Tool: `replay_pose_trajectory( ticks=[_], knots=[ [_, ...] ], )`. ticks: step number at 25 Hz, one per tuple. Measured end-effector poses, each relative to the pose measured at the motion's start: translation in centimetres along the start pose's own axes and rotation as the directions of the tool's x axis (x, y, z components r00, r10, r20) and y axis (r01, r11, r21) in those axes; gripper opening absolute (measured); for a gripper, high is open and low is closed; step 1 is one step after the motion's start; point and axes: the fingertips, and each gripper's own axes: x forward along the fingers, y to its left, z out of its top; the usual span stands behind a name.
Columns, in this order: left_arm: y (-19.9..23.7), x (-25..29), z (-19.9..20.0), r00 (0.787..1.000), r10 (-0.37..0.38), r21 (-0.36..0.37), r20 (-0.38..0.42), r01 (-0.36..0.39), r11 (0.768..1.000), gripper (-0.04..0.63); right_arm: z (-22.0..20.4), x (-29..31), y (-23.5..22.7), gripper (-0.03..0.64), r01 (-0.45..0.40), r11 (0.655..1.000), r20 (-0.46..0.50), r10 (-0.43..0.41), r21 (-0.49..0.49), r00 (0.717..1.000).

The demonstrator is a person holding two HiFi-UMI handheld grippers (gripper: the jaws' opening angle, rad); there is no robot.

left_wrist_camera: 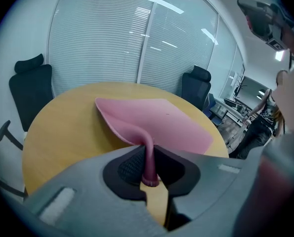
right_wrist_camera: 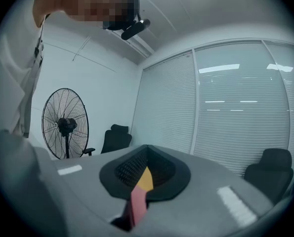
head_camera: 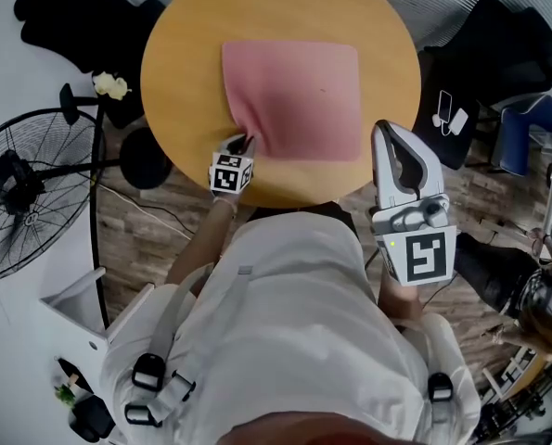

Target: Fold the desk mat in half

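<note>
A pink desk mat (head_camera: 299,95) lies on the round wooden table (head_camera: 183,72). My left gripper (head_camera: 246,142) is at the mat's near left corner and is shut on it. In the left gripper view the corner (left_wrist_camera: 147,154) stands pinched between the dark pads, and the mat (left_wrist_camera: 161,120) curls up from the table (left_wrist_camera: 63,127) on that side. The rest of the mat lies flat. My right gripper (head_camera: 384,128) hovers off the table's near right edge, beside the mat's near right corner, apart from it. Its jaws (right_wrist_camera: 147,149) meet at the tips with nothing between them.
A standing fan (head_camera: 25,193) is on the floor to the left. Black office chairs (head_camera: 71,17) (head_camera: 498,54) stand behind the table on both sides. A blue chair (head_camera: 526,133) and a person (head_camera: 545,295) are at the right edge.
</note>
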Motion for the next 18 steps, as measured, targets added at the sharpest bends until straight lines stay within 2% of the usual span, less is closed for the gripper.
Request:
replay_pose_trajectory(
  ticks=[18],
  knots=[
    [-4.0,1.0,2.3,0.997,-0.077,0.05,0.021,0.076,0.996,0.046,-0.1,-1.2,-1.3,0.005,0.025,1.0,-0.001,-0.025,-0.006,1.0]
  ],
)
